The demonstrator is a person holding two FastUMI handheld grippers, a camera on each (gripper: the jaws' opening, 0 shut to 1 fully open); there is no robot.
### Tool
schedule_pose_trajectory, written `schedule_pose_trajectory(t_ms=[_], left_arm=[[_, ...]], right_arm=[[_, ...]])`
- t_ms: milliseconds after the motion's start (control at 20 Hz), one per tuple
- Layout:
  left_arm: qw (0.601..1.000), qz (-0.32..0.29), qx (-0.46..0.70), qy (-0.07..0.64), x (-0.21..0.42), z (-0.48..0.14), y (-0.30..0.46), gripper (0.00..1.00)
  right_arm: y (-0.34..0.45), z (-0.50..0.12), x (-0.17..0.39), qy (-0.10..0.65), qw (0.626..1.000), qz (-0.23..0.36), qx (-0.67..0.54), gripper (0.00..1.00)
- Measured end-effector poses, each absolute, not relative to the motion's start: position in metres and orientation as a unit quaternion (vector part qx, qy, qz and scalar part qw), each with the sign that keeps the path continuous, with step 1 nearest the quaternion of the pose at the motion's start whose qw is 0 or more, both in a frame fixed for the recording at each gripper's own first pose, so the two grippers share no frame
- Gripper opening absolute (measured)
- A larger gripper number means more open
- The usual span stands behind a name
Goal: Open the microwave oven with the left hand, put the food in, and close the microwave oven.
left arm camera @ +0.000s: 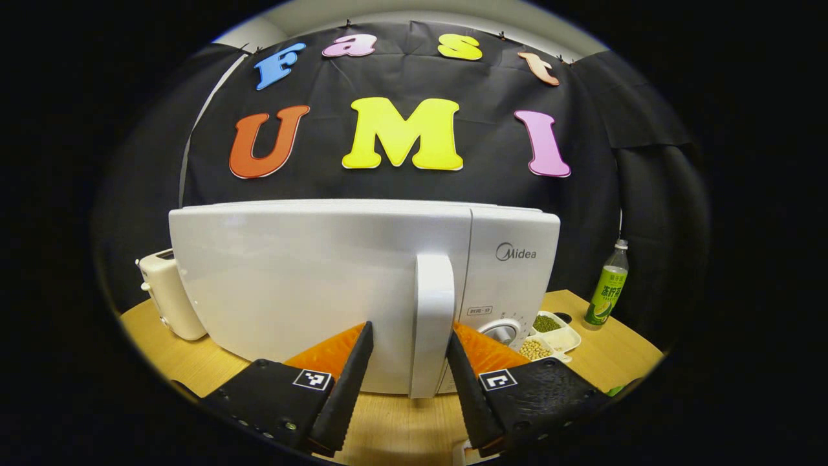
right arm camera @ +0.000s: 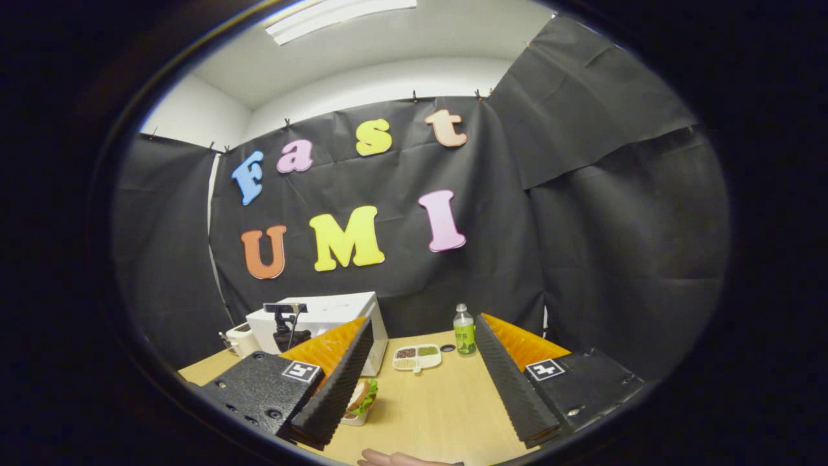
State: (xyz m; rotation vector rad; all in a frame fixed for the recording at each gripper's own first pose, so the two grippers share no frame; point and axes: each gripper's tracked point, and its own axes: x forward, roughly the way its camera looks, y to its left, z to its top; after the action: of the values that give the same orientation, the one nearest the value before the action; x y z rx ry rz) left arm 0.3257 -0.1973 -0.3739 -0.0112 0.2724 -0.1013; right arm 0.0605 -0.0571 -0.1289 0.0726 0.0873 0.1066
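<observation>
The white microwave (left arm camera: pixel 310 285) stands close in front in the left gripper view, with its door looking shut. Its upright white handle (left arm camera: pixel 432 310) rises between the fingers of my left gripper (left arm camera: pixel 409 329), which is open with one finger on each side and no visible squeeze. In the right gripper view the microwave (right arm camera: pixel 336 317) sits far off at the back left of the table. The food, a sandwich in a small white dish (right arm camera: pixel 362 400), lies on the table, partly hidden behind a finger. My right gripper (right arm camera: pixel 424 319) hovers above the table, open and holding nothing.
A divided white tray of beans (left arm camera: pixel 550 333) (right arm camera: pixel 417 357) and a green bottle (left arm camera: pixel 608 291) (right arm camera: pixel 463 336) stand right of the microwave. A white toaster (left arm camera: pixel 165 294) (right arm camera: pixel 240 338) is on its left. A hand (right arm camera: pixel 401 459) shows at the wooden table's (right arm camera: pixel 446 408) front edge.
</observation>
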Motion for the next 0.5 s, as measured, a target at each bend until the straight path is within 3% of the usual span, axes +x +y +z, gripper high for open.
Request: schedule_pose_trajectory(t_ms=[50,100,150,200,250,400,450,500], left_arm=[[0.989,-0.052,-0.008,0.137,0.327,-0.375,-0.198,0.66],[0.988,-0.062,-0.014,0.141,0.328,-0.376,-0.203,0.59],[0.986,-0.074,-0.021,0.147,0.325,-0.377,-0.21,0.45],[0.986,-0.07,-0.019,0.15,0.324,-0.375,-0.208,0.33],[0.986,-0.064,-0.008,0.152,0.327,-0.378,-0.21,0.24],[0.984,-0.07,0.014,0.161,0.322,-0.379,-0.209,0.16],[0.984,-0.075,0.013,0.161,0.324,-0.381,-0.21,0.02],[0.983,-0.083,0.015,0.163,0.322,-0.38,-0.21,0.08]], right_arm=[[-0.058,-0.128,0.061,0.043,0.997,0.052,0.036,0.91],[-0.058,-0.128,0.061,0.042,0.997,0.051,0.036,0.91],[-0.058,-0.128,0.061,0.043,0.997,0.052,0.036,0.91],[-0.058,-0.13,0.061,0.044,0.997,0.052,0.036,1.0],[-0.059,-0.131,0.062,0.045,0.997,0.051,0.035,0.91],[-0.061,-0.137,0.062,0.049,0.997,0.049,0.031,0.91],[-0.062,-0.138,0.062,0.05,0.997,0.048,0.03,0.91],[-0.063,-0.139,0.062,0.049,0.997,0.047,0.028,0.91]])
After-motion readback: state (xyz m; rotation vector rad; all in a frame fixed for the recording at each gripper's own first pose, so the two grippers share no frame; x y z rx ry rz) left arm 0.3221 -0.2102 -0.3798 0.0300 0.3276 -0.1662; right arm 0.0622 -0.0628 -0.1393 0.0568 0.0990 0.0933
